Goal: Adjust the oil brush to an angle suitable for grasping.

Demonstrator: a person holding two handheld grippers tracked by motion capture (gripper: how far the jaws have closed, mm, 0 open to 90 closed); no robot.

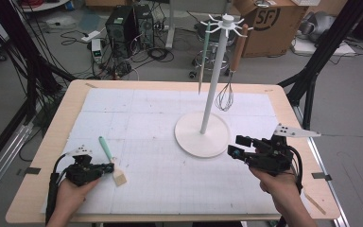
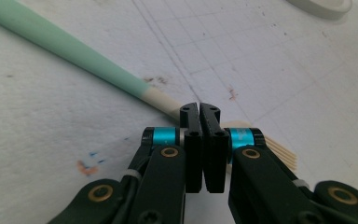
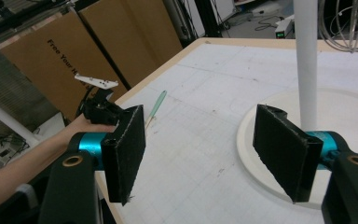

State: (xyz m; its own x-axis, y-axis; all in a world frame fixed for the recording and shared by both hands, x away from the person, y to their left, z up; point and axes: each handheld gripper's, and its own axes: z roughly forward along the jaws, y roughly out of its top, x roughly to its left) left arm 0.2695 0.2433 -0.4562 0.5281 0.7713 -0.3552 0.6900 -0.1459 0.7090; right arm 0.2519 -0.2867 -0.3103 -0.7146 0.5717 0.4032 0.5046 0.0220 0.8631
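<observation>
Cardboard boxes (image 1: 269,23) and cables ringed our white-matted tabletop (image 1: 137,118). Well left of the utensil stand (image 1: 203,135) lay the brush (image 1: 109,158); our left gripper (image 1: 109,166) had pinched shut on its neck (a lift toward the stand's hooks seemed next). Our right gripper (image 1: 234,146) waited open, empty, beside the stand's base.

A brush (image 1: 108,156) with a mint-green handle and cream head is seen on a white gridded mat (image 1: 160,142); the grippers (image 1: 108,167) are black.
</observation>
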